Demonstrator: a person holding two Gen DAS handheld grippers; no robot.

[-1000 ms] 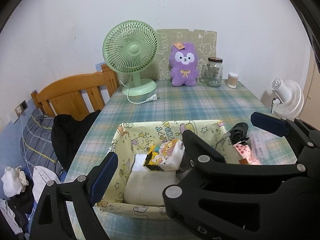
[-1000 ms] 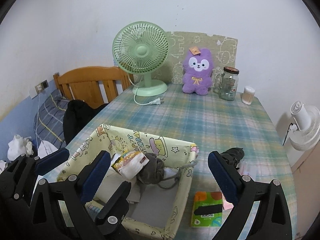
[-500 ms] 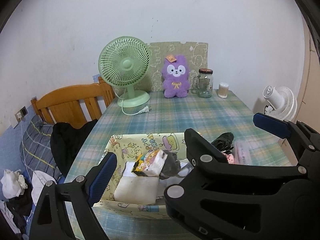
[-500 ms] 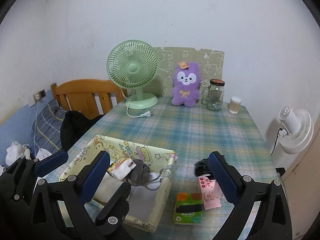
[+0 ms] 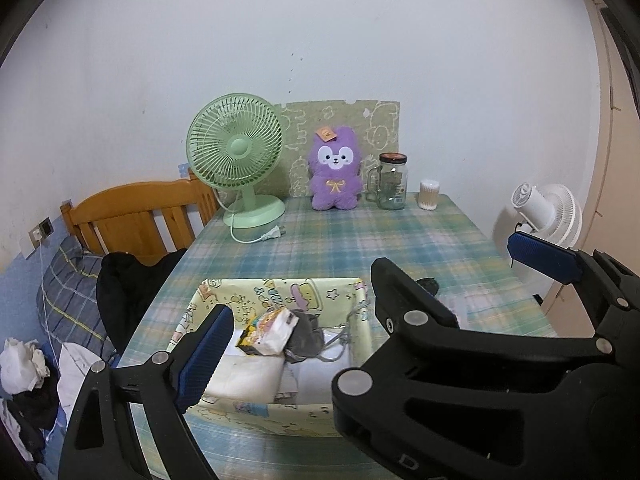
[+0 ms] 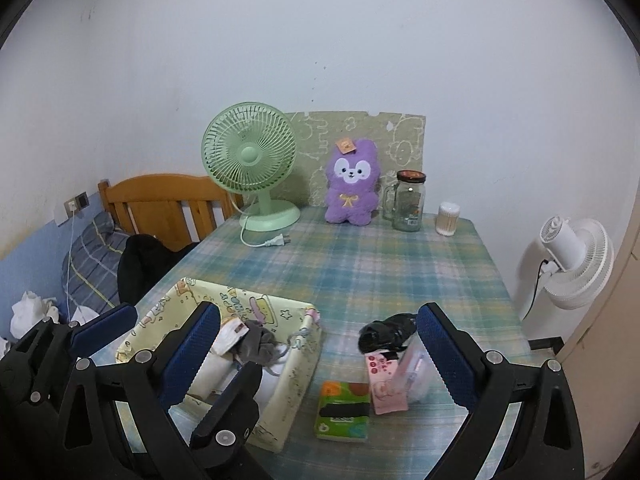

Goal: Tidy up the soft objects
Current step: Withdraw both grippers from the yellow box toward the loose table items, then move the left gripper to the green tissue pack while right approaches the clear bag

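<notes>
1. Left gripper (image 5: 360, 292) and right gripper (image 6: 320, 334) are both hanging released, holding nothing.
2. Tissue pack (image 5: 272, 330) and grey cloth (image 6: 258, 344) are lying inside the yellow fabric basket (image 6: 298, 372).
3. Green tissue pack (image 6: 342, 410) is sitting just right of the basket.

A yellow cloth basket (image 6: 296, 376) with cartoon pictures sits on the checked surface (image 6: 360, 264). Inside it lie a white folded cloth (image 5: 244, 372), a small tissue pack (image 5: 270, 330) and a grey sock (image 6: 258, 346). Just beside the basket lie a green tissue pack (image 6: 342, 410), a pink packet (image 6: 384, 382) and a black bundle (image 6: 386, 332).
</notes>
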